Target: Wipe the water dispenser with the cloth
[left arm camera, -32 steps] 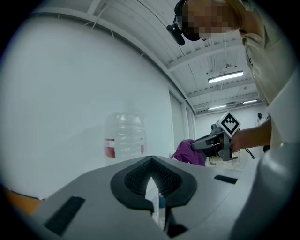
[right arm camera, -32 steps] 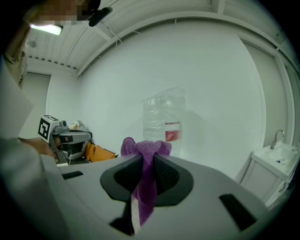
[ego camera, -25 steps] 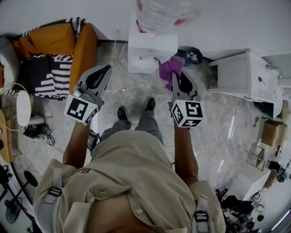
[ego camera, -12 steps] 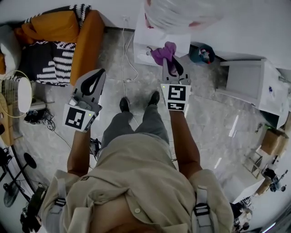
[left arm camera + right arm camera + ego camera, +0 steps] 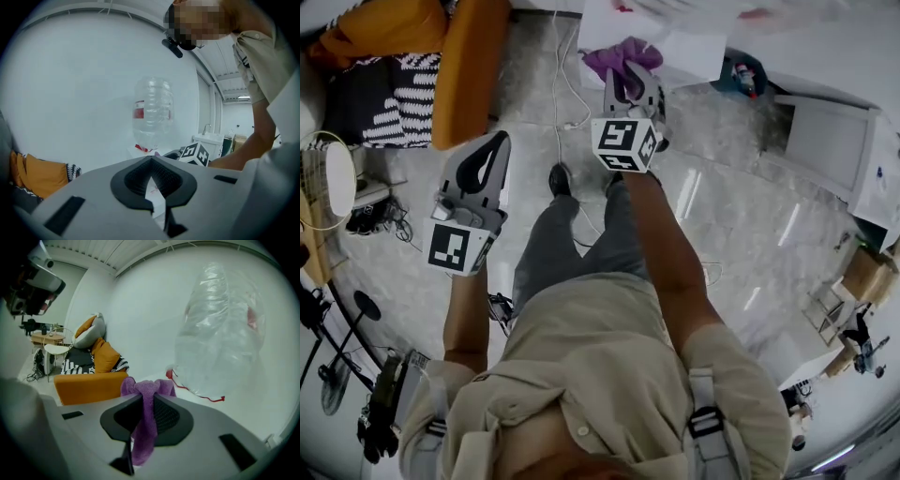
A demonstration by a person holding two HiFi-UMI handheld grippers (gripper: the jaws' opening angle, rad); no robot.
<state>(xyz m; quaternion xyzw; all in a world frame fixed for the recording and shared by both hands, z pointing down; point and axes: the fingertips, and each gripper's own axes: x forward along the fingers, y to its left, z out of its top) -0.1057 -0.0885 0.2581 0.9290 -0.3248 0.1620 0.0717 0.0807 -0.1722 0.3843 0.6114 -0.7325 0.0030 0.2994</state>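
The water dispenser (image 5: 694, 42) is a white cabinet against the wall at the top of the head view, with a clear bottle (image 5: 220, 338) on top that has a red label. My right gripper (image 5: 628, 80) is shut on a purple cloth (image 5: 614, 54), which bunches above the jaws and hangs down between them (image 5: 145, 418). The cloth is right at the dispenser's front edge; whether it touches is unclear. My left gripper (image 5: 483, 155) is held lower and to the left, shut with nothing in it. In the left gripper view the bottle (image 5: 152, 112) stands ahead, some way off.
An orange sofa (image 5: 459, 75) with a striped blanket stands to the left of the dispenser. A white cable (image 5: 562, 84) trails over the marble floor. A white cabinet (image 5: 825, 141) is at the right and a round side table (image 5: 337, 178) at the far left.
My right gripper has carried the purple cloth forward and to the left, up to the dispenser's front. The left gripper has stayed low at the left.
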